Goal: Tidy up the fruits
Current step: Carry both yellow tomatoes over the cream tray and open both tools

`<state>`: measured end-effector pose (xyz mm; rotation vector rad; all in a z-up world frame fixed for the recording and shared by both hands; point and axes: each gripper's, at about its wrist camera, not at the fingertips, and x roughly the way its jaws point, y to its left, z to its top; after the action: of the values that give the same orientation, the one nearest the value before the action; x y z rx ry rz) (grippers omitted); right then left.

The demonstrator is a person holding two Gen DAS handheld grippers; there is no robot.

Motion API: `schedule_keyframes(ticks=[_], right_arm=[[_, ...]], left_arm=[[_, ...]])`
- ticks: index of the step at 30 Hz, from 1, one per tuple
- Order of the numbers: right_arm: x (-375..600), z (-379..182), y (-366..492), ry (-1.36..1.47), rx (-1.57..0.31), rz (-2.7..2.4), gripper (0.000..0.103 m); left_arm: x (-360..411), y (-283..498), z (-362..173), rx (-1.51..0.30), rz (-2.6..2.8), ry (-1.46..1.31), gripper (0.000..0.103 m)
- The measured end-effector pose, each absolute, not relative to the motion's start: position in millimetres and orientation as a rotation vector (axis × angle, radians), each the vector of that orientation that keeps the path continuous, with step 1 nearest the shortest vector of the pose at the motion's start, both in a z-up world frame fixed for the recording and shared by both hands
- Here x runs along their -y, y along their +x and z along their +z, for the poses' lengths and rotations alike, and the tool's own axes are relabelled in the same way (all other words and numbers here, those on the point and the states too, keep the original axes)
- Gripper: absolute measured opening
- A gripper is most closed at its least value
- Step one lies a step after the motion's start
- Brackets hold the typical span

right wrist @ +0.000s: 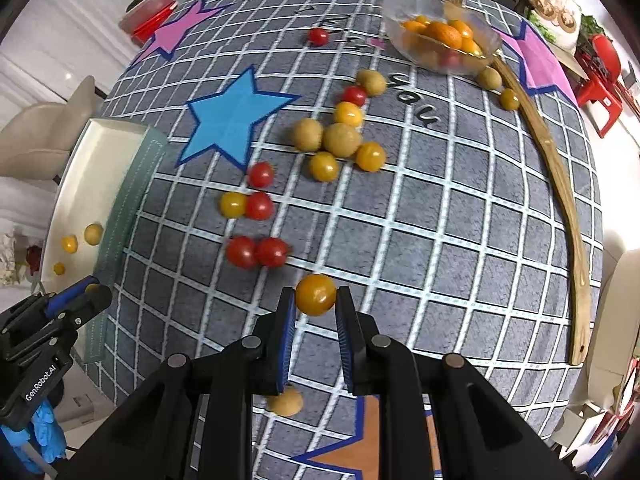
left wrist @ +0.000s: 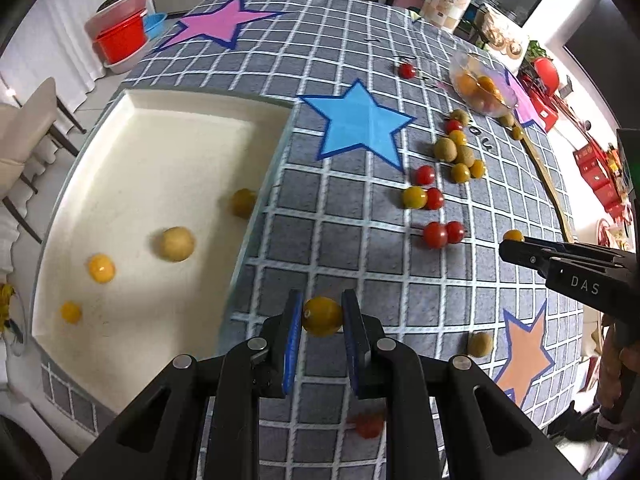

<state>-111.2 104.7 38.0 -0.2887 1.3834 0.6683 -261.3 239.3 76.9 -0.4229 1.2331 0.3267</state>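
Black linkage bars fill the foreground of both wrist views. Left claw (left wrist: pixel 322 316) points steeply down, blue pads pressed on a smooth, round yellow tomato (left wrist: pixel 322 316) over the grey felt counter (left wrist: pixel 360 240), just beside the cream tray (left wrist: pixel 132 168) holding four yellowish fruits. Right claw (right wrist: pixel 316 296) also points steeply down, clamped on a round orange-yellow tomato (right wrist: pixel 316 295). Red and yellow tomatoes and matte tan fruits lie scattered near a clear bowl (right wrist: pixel 440 40) of oranges. None shows a clear long axis.
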Motion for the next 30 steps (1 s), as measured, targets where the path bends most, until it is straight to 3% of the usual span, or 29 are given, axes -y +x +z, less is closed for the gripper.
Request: schedule_keyframes(ticks=[16, 30], right_arm=[[-201.5, 60.5, -137.3, -0.366, -1.334, 0.805, 0.022], [-300.9, 55.7, -146.0, -0.365, -1.346, 0.885, 0.022]], left_arm=[[-317.8, -301.0, 84.9, -1.198, 0.480, -0.432, 0.021], [-399.2, -280.7, 63.4, -1.194, 0.567, -0.395, 0.021]])
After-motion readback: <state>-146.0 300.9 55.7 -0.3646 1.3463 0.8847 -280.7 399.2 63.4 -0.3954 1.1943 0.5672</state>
